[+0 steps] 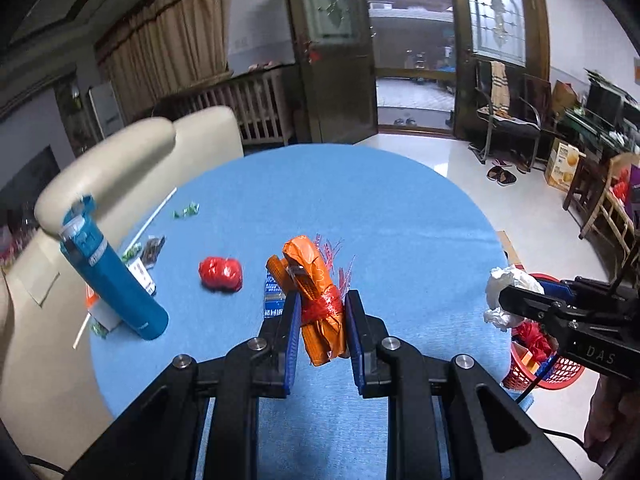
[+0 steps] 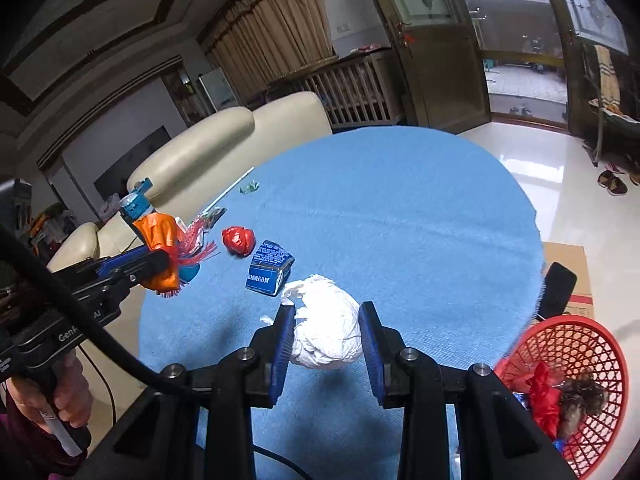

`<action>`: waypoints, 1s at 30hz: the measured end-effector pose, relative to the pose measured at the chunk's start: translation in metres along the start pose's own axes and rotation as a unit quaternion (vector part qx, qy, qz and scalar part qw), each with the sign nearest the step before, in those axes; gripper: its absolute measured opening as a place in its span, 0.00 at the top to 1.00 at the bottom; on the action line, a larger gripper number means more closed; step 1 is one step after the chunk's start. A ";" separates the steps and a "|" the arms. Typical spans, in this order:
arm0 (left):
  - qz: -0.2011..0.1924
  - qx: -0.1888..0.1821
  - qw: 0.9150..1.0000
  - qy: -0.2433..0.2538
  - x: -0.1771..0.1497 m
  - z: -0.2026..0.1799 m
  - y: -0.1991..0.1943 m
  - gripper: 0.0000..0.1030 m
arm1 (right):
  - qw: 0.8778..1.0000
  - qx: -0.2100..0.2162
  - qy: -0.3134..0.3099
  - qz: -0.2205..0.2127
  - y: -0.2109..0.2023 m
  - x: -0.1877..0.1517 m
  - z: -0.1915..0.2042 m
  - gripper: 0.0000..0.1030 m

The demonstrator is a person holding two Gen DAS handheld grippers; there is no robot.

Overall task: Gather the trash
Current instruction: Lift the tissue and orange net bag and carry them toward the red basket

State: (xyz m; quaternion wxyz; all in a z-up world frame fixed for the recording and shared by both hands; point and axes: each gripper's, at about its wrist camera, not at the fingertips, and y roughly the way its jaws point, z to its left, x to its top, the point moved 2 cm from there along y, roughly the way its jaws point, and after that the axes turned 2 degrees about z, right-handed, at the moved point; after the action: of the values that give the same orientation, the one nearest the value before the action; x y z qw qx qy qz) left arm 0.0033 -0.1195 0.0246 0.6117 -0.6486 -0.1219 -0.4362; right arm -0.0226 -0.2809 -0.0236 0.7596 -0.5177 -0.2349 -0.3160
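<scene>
Hanging above the blue table [image 2: 400,208], the crumpled white tissue wad [image 2: 326,330] sat clamped in the right gripper [image 2: 325,340], and the red basket [image 2: 576,344] lay just to its right and lower — the nearer hand for the drop. The left gripper [image 1: 320,320] was closed on an orange wrapper bundle [image 1: 316,296], its long axis running along the fingers, tied with red netting. Farther left remained a red wad [image 2: 238,240] and a blue carton [image 2: 269,267] — both uncollected.
</scene>
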 end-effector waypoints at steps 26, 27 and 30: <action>-0.034 -0.009 0.998 0.060 0.008 -0.052 -0.034 0.77 | 0.998 -0.005 0.022 -0.055 -0.063 -0.006 -0.022 0.66; -0.035 -0.008 0.997 0.061 0.008 -0.054 -0.034 0.77 | 0.998 -0.006 0.023 -0.057 -0.064 -0.007 -0.023 0.66; -0.035 -0.008 0.997 0.066 0.008 -0.056 -0.035 0.77 | 0.998 -0.005 0.025 -0.059 -0.067 -0.007 -0.025 0.66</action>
State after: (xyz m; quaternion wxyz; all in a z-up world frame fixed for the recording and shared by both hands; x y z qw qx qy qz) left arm -0.0397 -0.1652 0.0469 0.5971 -0.6187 -0.1006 -0.5005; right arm -0.0753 -0.3205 0.0055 0.7423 -0.4989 -0.2444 -0.3748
